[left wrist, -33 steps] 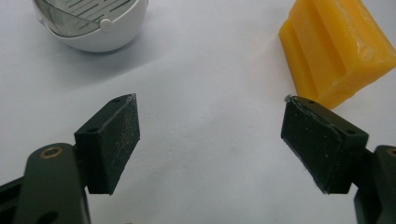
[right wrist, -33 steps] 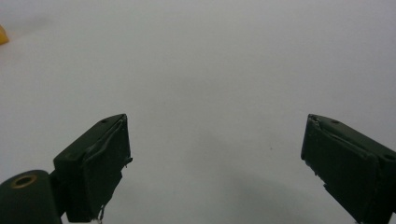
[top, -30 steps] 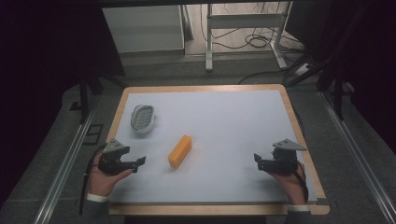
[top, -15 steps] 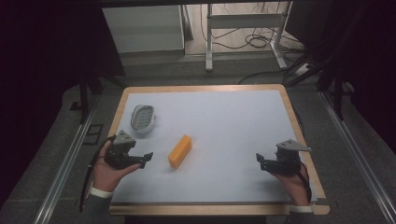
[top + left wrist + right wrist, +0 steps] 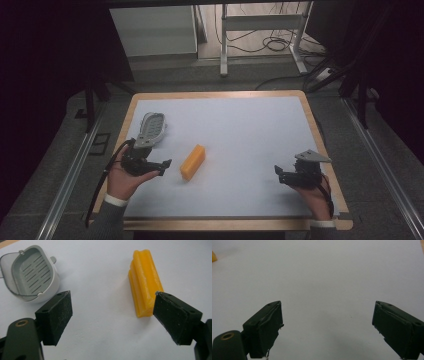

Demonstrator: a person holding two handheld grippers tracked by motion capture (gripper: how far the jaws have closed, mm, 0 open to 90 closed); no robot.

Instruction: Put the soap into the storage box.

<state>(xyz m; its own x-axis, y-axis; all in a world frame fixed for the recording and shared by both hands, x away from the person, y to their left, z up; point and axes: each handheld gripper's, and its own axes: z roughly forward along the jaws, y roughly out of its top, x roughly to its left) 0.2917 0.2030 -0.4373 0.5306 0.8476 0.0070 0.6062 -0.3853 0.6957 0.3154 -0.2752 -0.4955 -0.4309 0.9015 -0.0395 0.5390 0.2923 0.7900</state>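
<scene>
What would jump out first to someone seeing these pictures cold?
The yellow block catches the eye first, lying alone near the middle of the white table. Just left of it the left gripper hangs open and empty, with a grey slotted basket beyond it near the table's left edge. The right gripper, also open, sits apart near the right edge over bare surface.

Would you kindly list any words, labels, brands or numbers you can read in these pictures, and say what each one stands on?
None: no readable text anywhere.
Yellow ridged block: plain, no marking.
Grey slotted plastic basket with wire handle: slots, no lettering.
White table surface: blank.
Left gripper and right gripper: black pads, no label.
</scene>
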